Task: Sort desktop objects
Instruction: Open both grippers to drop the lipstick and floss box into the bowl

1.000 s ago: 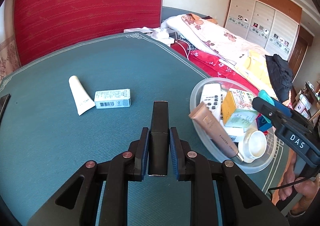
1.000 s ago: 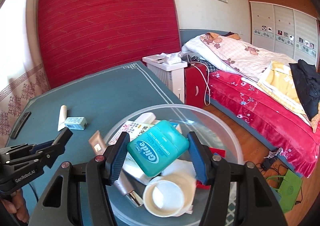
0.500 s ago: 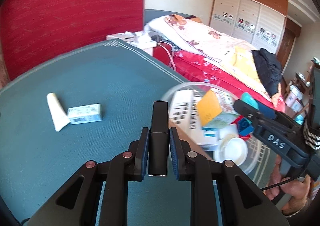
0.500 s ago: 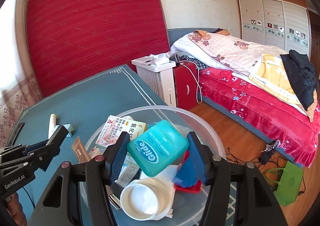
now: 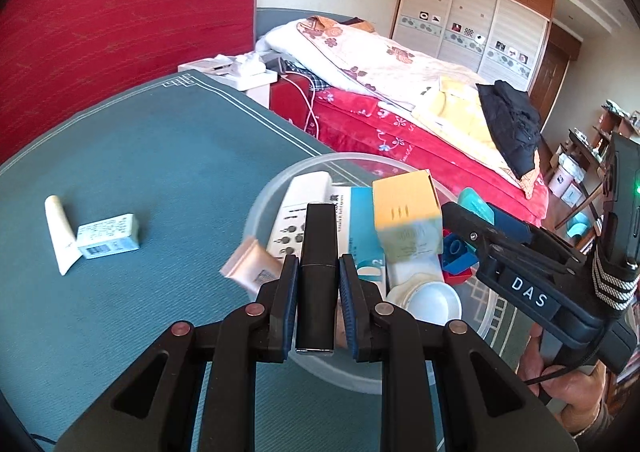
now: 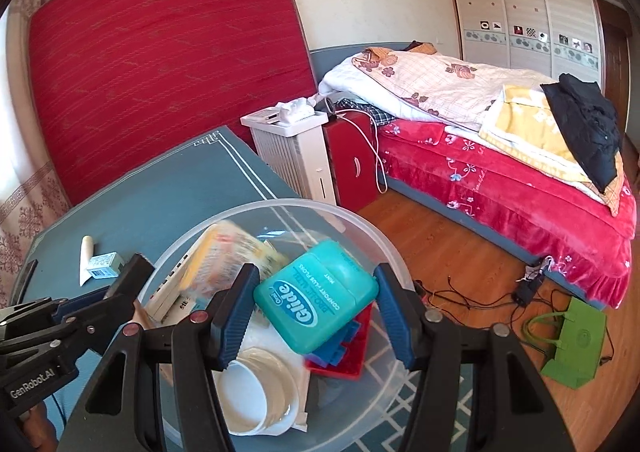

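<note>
My left gripper (image 5: 319, 265) is shut on a black rectangular stick (image 5: 319, 232) and hangs over the near rim of a clear plastic bowl (image 5: 280, 182). My right gripper (image 6: 316, 274) is shut on a teal Glide floss box (image 6: 316, 298) above the same bowl (image 6: 276, 205). Inside lie a white remote (image 5: 298, 198), a yellow box (image 5: 404, 198) that looks blurred, a beige tube (image 5: 250, 264), a white round lid (image 5: 434, 300) and red and blue blocks (image 6: 348, 348). A white tube (image 5: 56, 228) and a small pale box (image 5: 108, 237) rest on the green table (image 5: 160, 156) to the left.
The bowl stands near the table's right edge, with wooden floor, cables and a green bag (image 6: 572, 344) beyond it. A black phone (image 6: 24, 276) lies at the table's left side. A white heater (image 6: 292, 148) and a bed (image 6: 500, 156) stand behind.
My left gripper has carried the black stick to the right, from the bare table to over the bowl. The right gripper has shifted over the bowl with the floss box. The yellow box has moved.
</note>
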The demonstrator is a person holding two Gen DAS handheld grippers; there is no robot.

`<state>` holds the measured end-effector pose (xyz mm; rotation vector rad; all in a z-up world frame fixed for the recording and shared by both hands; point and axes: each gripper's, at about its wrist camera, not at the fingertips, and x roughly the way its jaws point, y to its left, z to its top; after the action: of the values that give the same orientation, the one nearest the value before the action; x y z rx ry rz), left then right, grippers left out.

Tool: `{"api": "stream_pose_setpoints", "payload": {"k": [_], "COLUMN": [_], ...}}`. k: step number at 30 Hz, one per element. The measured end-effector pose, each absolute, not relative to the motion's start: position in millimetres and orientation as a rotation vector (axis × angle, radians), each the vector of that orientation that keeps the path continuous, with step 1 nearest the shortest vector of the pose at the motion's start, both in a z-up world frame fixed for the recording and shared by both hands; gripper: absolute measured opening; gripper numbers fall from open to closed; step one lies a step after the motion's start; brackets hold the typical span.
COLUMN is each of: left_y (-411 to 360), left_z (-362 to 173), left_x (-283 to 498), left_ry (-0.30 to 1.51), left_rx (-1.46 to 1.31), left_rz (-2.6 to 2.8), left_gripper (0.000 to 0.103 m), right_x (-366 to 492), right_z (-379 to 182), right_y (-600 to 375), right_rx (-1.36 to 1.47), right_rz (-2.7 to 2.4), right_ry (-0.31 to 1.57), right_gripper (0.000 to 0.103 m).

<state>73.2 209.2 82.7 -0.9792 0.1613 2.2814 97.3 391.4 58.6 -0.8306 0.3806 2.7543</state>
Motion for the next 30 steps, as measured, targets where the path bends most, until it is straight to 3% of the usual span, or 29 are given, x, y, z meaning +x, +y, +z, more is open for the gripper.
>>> {"api": "stream_pose_setpoints", "payload": {"k": [13, 15, 17, 30], "left_y": [229.9, 231.0, 230.7, 214.4], "left_z": [76.7, 76.6, 78.7, 94.6], "left_x": [66.1, 67.3, 70.5, 73.1], "left_ry": [0.165, 0.155, 0.14, 0.106], "left_rx": [-0.965, -0.954, -0.932, -0.855], "left_rz": [2.234, 2.217, 2.221, 2.285], "left_gripper": [0.023, 0.032, 0.053, 0.056], "right_x": [96.6, 96.2, 95.6, 95.7], "right_z": [54.3, 53.9, 53.3, 54.7], "right_y": [391.8, 391.4, 391.2, 383.3], "right_rx": [-0.846, -0.85, -0.85, -0.858], "right_rz": [2.756, 2.762, 2.764, 2.779], "right_ry": [0.393, 0.391, 0.392, 0.419], "right_gripper": [0.064, 0.064, 0.064, 0.064]}}
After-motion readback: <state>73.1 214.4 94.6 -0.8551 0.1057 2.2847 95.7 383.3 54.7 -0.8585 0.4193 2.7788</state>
